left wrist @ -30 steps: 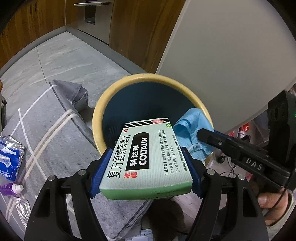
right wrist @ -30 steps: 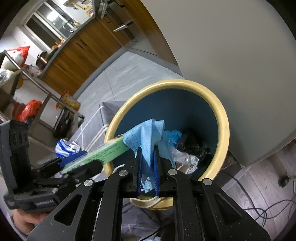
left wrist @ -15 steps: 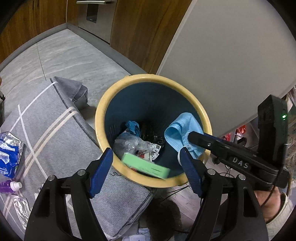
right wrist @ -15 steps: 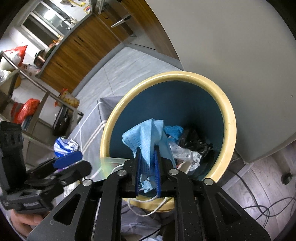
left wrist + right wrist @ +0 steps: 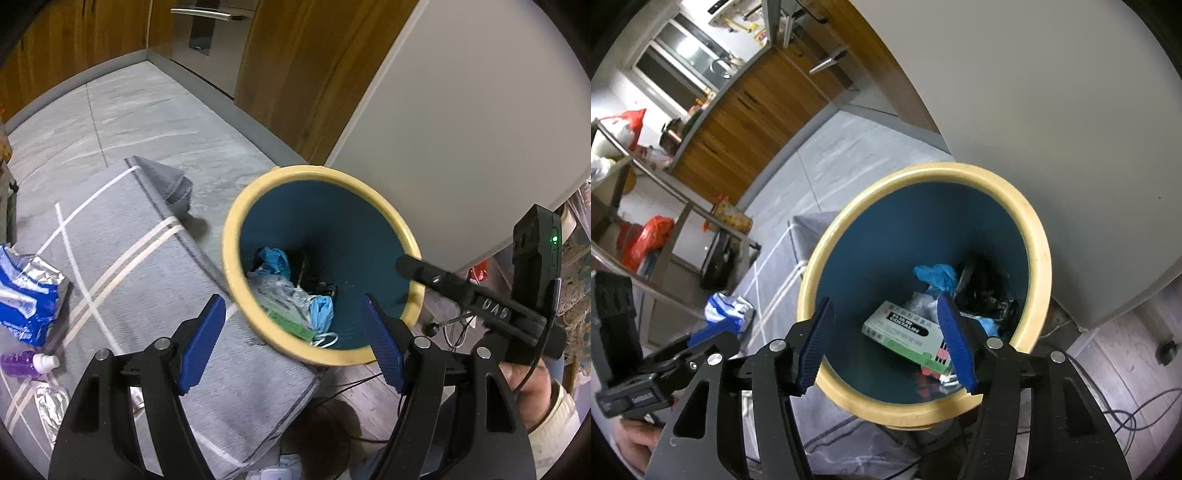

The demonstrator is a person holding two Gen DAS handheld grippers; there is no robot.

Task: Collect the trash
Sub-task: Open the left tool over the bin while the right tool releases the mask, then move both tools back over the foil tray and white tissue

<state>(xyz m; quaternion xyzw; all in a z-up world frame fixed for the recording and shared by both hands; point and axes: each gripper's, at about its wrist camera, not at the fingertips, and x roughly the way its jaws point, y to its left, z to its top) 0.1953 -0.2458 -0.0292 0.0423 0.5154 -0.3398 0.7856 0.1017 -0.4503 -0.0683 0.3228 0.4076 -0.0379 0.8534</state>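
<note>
Hovering over the bin (image 5: 1039, 258), both tools are empty: left tool (image 5: 291, 341) w/ jaws wide, right tool (image 5: 886, 343) w/ jaws opening, nothing between them. Medicine box (image 5: 905, 332) and blue mask (image 5: 322, 310) lie inside. Left to do: chip bag (image 5: 26, 291), purple bottle (image 5: 29, 363), foil wrapper (image 5: 51, 406) on the rug (image 5: 155, 295).

Teal bin (image 5: 1039, 254) with cream rim, green medicine box (image 5: 905, 334), grey white-striped rug (image 5: 129, 266)
</note>
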